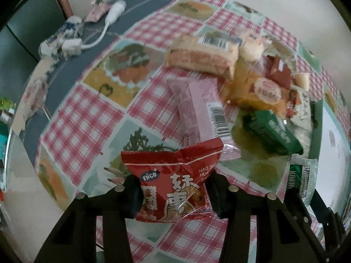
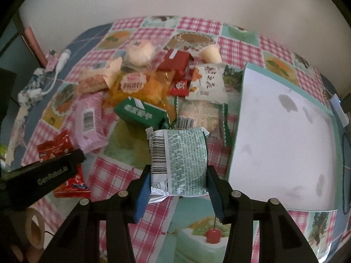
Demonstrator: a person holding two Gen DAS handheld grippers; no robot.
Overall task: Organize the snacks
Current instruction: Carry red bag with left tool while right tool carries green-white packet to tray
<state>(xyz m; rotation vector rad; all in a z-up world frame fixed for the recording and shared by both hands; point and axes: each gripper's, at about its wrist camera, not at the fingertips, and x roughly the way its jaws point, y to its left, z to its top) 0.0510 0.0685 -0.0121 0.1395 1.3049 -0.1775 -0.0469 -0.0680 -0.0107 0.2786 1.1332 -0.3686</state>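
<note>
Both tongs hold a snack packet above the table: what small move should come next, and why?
Probably carry the green-and-white packet in the right tongs rightward over the empty white tray; it sits close beside them, and the packet looks clamped.

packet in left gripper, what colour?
Red, with white lettering and a "nice" logo: the snack packet pinched in the left gripper. Clearest in the left wrist view.

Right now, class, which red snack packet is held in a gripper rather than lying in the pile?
The red "nice" packet, clamped in the left gripper; the other red packets lie in the pile.
</note>
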